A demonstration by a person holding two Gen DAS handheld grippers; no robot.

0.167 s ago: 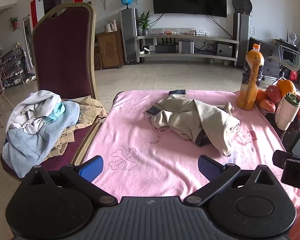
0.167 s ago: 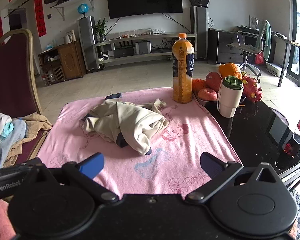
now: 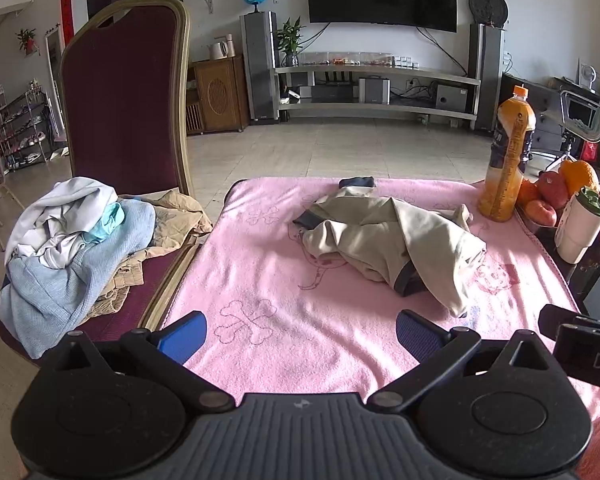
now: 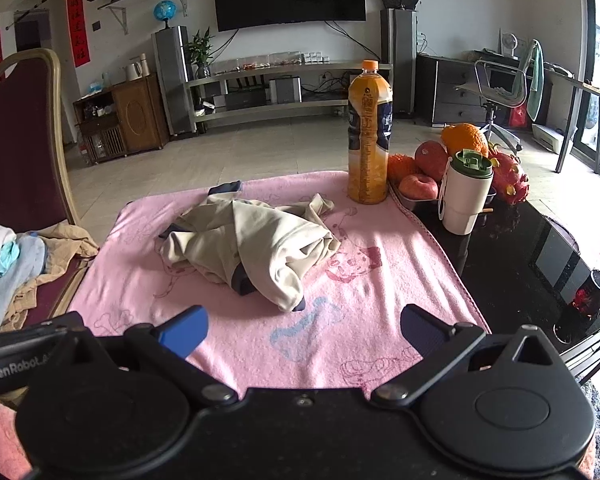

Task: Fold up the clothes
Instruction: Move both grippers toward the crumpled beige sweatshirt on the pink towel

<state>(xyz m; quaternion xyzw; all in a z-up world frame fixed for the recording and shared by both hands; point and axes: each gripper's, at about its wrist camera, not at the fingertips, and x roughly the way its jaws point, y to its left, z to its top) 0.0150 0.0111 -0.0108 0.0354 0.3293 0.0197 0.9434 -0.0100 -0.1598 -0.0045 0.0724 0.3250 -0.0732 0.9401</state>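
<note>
Hovering with fingers spread wide, left gripper (image 3: 300,330) and right gripper (image 4: 302,328) face the crumpled beige garment (image 3: 388,240).

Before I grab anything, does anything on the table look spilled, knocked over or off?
Nothing spilled or tipped. The beige garment lies crumpled on the pink blanket, as expected before folding. The juice bottle and white tumbler stand upright at the blanket's far right. Both the left gripper and right gripper are open and empty.

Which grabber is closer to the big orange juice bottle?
Right. The right gripper hovers open over the pink blanket's near edge, on the juice bottle's side. The left gripper, also open, sits farther over by the chair.
</note>
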